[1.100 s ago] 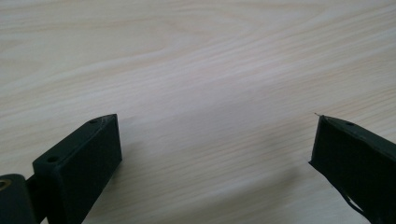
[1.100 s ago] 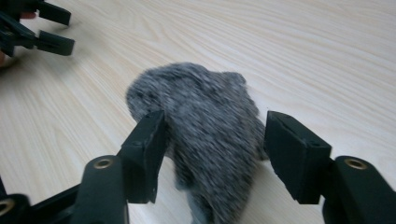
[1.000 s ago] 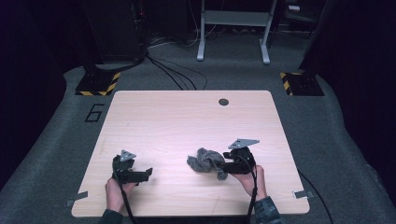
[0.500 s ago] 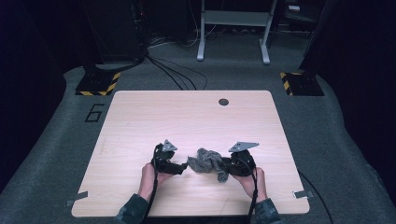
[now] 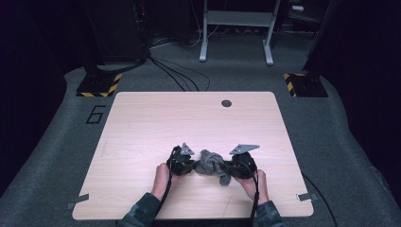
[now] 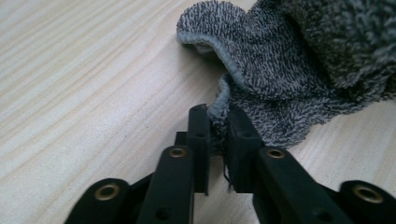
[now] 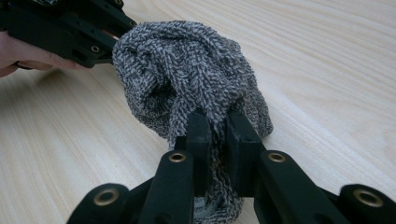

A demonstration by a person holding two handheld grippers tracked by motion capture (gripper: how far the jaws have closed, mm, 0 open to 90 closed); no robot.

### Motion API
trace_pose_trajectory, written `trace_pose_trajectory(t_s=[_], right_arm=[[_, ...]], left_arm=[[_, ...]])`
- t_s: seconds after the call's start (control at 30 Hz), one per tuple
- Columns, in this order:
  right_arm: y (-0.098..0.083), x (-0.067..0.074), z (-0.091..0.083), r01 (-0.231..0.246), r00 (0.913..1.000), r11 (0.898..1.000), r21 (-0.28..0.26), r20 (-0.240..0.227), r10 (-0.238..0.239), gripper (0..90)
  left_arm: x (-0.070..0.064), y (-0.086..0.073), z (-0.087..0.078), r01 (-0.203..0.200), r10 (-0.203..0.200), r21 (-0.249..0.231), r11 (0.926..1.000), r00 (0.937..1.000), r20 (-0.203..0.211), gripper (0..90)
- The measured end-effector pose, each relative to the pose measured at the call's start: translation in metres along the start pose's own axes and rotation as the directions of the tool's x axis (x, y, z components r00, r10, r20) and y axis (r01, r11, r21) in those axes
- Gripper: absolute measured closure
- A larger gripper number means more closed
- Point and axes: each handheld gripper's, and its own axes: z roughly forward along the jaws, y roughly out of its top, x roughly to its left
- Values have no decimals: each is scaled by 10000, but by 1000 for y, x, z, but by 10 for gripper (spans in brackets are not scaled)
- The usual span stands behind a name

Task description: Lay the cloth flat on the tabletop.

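Left gripper (image 6: 215, 122) just closed, pinching grey towel (image 6: 299, 70) hem; right gripper (image 7: 215, 126) closing on bunched fold, probably to spread it.

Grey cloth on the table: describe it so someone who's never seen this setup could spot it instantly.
On the light wooden table, look near the front edge, between the person's two hands. There sits a crumpled grey towel, a fuzzy speckled knit with a hemmed edge, pinched from either side by the left gripper and the right gripper. It is the table's one soft thing; the far edge has a small dark round hole.
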Motion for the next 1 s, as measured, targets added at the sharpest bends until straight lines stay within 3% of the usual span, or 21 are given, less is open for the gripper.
trace_pose_trajectory(t_s=[0.17,0.3,0.57,0.7,0.9,1.0], right_arm=[[1,-3,-8,-38,9997,9998,-178,229,42,827],[0,-8,-17,-105,9987,9994,-325,493,121,828],[-4,-17,-24,-330,9941,9993,-201,1024,349,828],[-6,-20,-22,-265,9902,9996,-22,1369,265,828],[-11,-23,-10,-567,9878,9973,455,1478,494,820],[-13,-26,-4,-659,9895,9961,585,1326,577,733]], left_arm=[[4,-3,-11,325,-347,-476,9983,9983,-460,856],[11,-7,-24,556,-604,-850,9948,9967,-548,857],[28,-28,-58,1102,-1260,-1586,9812,9876,-932,858],[33,-38,-64,1311,-1480,-1552,9791,9836,-1026,857],[39,-53,-69,1747,-1913,-1525,9727,9762,-1019,857],[38,-57,-69,1657,-1808,-1351,9769,9775,-1083,843]])
